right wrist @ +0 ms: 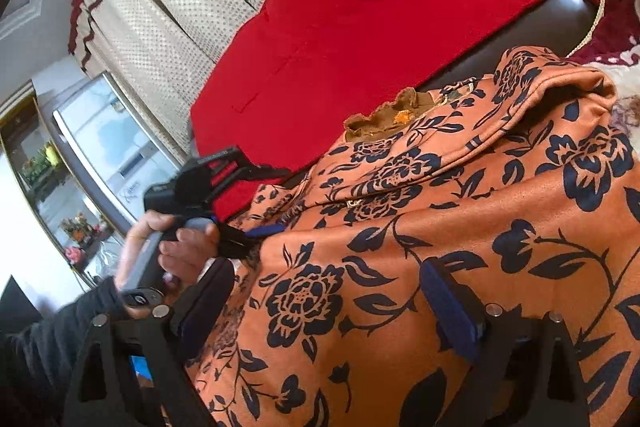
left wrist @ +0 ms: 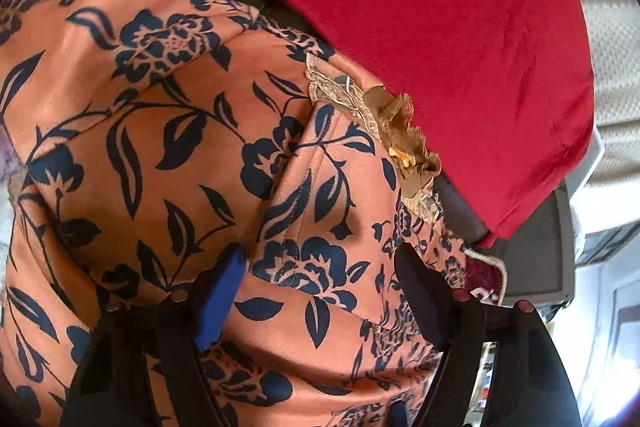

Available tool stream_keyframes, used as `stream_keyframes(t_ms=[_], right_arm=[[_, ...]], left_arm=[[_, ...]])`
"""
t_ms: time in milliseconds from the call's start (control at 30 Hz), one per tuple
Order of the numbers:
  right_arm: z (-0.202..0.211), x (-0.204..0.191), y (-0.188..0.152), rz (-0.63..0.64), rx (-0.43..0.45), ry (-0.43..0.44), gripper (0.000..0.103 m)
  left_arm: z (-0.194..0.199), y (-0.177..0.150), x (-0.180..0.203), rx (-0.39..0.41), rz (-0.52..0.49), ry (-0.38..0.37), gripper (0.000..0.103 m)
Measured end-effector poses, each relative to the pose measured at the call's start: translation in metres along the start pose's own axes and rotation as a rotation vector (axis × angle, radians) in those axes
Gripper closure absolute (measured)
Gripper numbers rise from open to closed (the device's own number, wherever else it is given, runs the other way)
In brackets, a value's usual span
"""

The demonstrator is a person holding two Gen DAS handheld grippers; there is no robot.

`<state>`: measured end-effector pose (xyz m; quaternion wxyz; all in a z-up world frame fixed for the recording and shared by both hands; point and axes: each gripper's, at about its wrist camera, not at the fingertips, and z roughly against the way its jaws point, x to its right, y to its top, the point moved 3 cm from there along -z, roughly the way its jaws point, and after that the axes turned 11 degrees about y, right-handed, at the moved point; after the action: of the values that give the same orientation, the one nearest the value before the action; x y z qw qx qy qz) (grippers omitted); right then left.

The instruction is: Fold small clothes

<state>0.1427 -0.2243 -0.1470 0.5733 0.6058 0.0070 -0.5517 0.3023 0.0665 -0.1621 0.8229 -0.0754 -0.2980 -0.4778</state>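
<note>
We see the orange floral garment (left wrist: pixel 168 147) spread over a dark table (right wrist: pixel 532 27), beside a folded red cloth (left wrist: pixel 420 27). Our left gripper (left wrist: pixel 320 291) hangs above it, its 2 fingers apart. Our right gripper (right wrist: pixel 320 307) likewise spreads wide over the fabric, gripping nothing.

Dark table (right wrist: pixel 532 23) under floral garment (right wrist: pixel 460 227) and red cloth (right wrist: pixel 360 27).

Tight room around the floral garment (right wrist: pixel 460 227)

My tools crowd its near side; beyond it, only a dark table (right wrist: pixel 532 31) strip before the red cloth (right wrist: pixel 360 39).
</note>
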Motion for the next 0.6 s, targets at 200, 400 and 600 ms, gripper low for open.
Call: stream_keyframes(t_ms=[200,400,600], right_arm=[[0.002,0.0,0.001,-0.009,0.009,0.014,0.008],[-0.001,-0.001,0.001,-0.009,-0.002,-0.004,0.008],[0.012,-0.008,0.027,-0.088,-0.002,0.006,0.008]], left_arm=[[-0.011,0.006,0.008,0.017,-0.061,0.082,0.096],[0.051,0.01,0.027,0.301,-0.169,0.08,0.096],[0.013,0.017,-0.02,0.222,-0.127,0.181,0.096]])
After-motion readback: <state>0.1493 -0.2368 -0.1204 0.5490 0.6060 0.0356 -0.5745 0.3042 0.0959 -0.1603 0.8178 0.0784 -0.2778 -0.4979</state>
